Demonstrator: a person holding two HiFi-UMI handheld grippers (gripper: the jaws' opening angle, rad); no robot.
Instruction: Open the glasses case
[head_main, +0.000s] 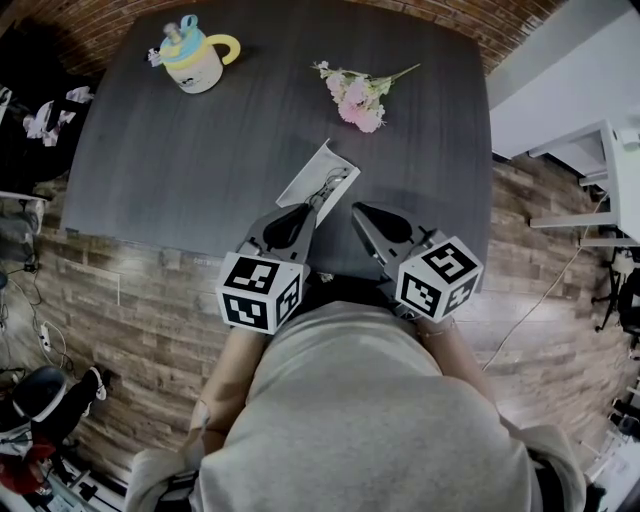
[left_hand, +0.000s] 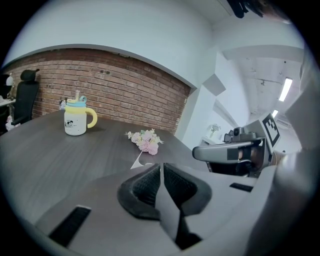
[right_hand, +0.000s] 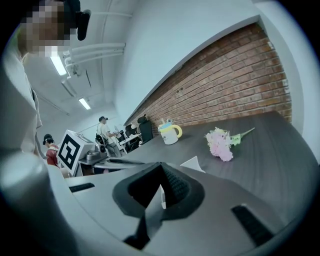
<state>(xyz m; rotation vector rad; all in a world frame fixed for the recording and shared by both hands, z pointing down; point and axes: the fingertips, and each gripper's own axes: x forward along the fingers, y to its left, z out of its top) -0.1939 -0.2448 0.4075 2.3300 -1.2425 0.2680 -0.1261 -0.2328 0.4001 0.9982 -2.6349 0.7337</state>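
Note:
A flat white glasses case (head_main: 318, 178) lies slanted on the dark table (head_main: 200, 160), near its front edge; something thin and dark shows at its near end. My left gripper (head_main: 305, 212) hovers just short of the case's near corner, jaws shut and empty. My right gripper (head_main: 360, 212) hangs beside it to the right, also shut with nothing held. In the left gripper view only a white corner of the case (left_hand: 137, 161) peeks over my shut left gripper (left_hand: 160, 165). The right gripper view shows the case (right_hand: 192, 163) beyond my right gripper (right_hand: 161, 165).
A white mug with a yellow handle (head_main: 195, 55) stands at the table's far left. A pink flower sprig (head_main: 358, 98) lies beyond the case. White furniture (head_main: 590, 180) stands right of the table, and people (right_hand: 105, 131) are in the background.

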